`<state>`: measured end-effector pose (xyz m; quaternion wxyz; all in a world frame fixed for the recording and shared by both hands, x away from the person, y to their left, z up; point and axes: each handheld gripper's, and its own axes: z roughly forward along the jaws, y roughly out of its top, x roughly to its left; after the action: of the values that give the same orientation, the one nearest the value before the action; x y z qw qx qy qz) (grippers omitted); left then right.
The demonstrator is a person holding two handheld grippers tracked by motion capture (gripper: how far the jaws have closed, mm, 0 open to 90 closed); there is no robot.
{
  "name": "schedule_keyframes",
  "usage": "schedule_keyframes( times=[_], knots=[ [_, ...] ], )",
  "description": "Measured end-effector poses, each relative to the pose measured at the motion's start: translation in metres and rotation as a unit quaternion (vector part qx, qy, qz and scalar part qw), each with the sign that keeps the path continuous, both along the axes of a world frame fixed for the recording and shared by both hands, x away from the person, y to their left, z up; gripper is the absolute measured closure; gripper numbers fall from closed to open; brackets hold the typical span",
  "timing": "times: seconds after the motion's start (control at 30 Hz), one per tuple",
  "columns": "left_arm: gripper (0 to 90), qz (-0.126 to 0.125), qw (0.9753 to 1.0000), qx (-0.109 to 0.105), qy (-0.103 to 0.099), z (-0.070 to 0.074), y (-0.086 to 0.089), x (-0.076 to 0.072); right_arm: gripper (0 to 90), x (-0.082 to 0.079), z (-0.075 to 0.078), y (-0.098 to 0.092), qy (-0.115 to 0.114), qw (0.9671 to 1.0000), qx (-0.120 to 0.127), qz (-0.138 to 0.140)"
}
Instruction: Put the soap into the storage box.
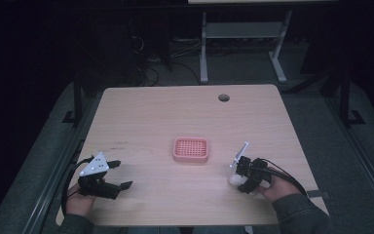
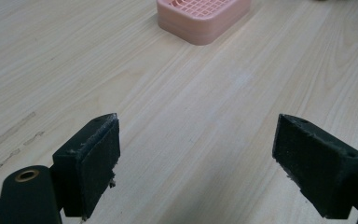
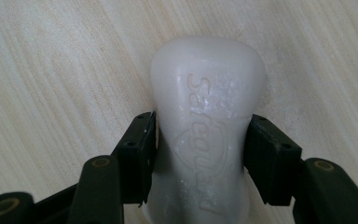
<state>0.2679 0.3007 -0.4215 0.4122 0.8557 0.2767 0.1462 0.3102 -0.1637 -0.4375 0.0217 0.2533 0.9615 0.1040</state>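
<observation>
Nearest the high camera, at about seven o'clock on the wooden table (image 1: 141,117), the left gripper (image 1: 118,174) rests under the person's left hand (image 1: 80,202). Its jaws stand wide apart with nothing between them, and in the left gripper view the left gripper (image 2: 196,163) has bare wood between its pads (image 2: 100,158). From there the pink soap dish (image 2: 200,18) lies ahead at roughly twelve o'clock, well apart from the jaws.

At the table's centre, the pink soap dish (image 1: 191,149) sits flat with its slotted grid face upward.

At about four o'clock the right gripper (image 1: 241,181), held by the right hand (image 1: 275,187), is clamped on a white bar of soap (image 1: 234,179) just above or on the tabletop; which one cannot be told. In the right gripper view the right gripper (image 3: 200,154) pinches the white bar of soap (image 3: 207,107) across its narrow waist. The bar's long axis runs along the jaws, its rounded end pointing to twelve o'clock. Embossed lettering runs lengthwise on its face and seems to read "Safeguard"
</observation>
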Motion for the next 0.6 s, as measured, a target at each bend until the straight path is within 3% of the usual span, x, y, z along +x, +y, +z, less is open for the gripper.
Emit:
schedule_keyframes(
  times=[0.27, 0.6],
  knots=[
    [14.8, 0.0, 1.0, 0.0, 0.0, 0.0001, 0.0, 0.0001, 48.5, 0.0008, -0.0023, 0.001, 0.006, 1.0, 0.0, -0.001],
    [14.8, 0.002, 1.0, -0.001, -0.001, 0.0003, 0.0008, 0.0003, 49.3, -0.0034, 0.0001, 0.0064, -0.018, 0.9986, -0.022, 0.045]
  ],
)
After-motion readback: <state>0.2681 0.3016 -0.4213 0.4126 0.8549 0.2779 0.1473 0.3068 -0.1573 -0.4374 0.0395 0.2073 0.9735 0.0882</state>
